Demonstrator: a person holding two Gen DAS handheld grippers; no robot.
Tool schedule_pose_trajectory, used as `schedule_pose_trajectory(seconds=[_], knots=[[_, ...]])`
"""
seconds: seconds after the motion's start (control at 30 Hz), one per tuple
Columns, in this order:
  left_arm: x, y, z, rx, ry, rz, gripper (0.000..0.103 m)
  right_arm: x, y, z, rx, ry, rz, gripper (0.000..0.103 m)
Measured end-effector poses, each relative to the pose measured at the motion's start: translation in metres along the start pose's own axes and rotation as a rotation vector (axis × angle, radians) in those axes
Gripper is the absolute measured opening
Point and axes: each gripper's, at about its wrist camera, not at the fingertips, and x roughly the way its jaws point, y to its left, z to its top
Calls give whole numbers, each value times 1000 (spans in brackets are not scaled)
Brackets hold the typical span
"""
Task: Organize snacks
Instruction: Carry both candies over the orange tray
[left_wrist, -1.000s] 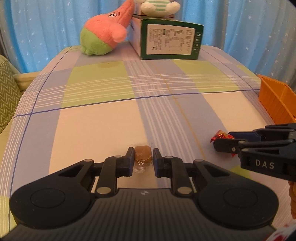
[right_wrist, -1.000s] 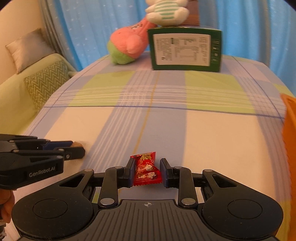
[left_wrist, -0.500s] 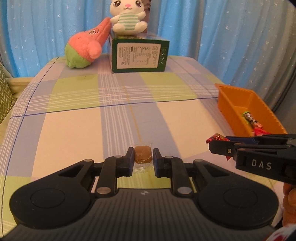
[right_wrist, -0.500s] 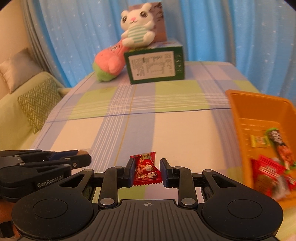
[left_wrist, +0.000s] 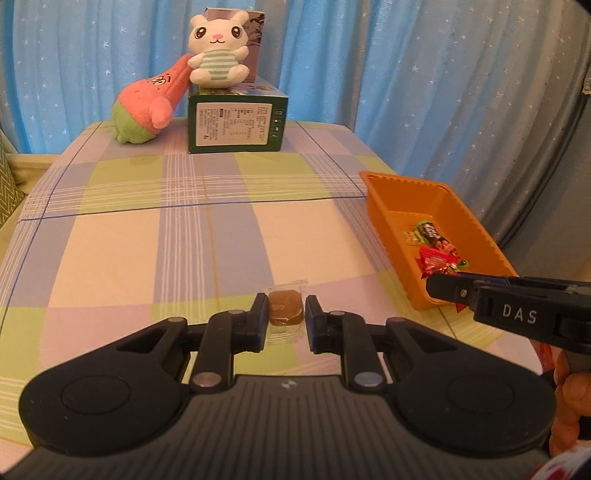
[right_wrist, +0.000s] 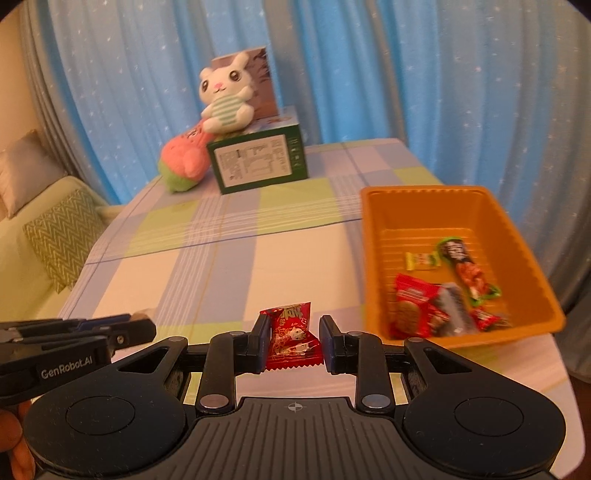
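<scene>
Clear-wrapped brown candy (left_wrist: 285, 307), red packet (right_wrist: 291, 341), both aloft.

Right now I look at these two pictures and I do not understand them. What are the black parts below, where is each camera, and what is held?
The black parts are two hand-held grippers; a person carries one in each hand. Each picture comes from a camera on one gripper, looking forward along its jaws. The left gripper is shut on a brown candy in clear wrap. The right gripper is shut on a red snack packet. Below lies a checked tablecloth. An orange tray already holds several snacks. Behind stand a green box and two plush toys.
</scene>
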Motion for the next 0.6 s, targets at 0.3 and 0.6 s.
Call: schedule_pose_trajectory(seconds=[0.3, 0.6], knots=[[-7, -33, -3, 55, 7, -36, 18, -30, -29, -10, 40, -19, -39, 29], [-5, -59, 4, 95, 7, -73, 18, -45, -54, -14, 84, -33, -73, 29]])
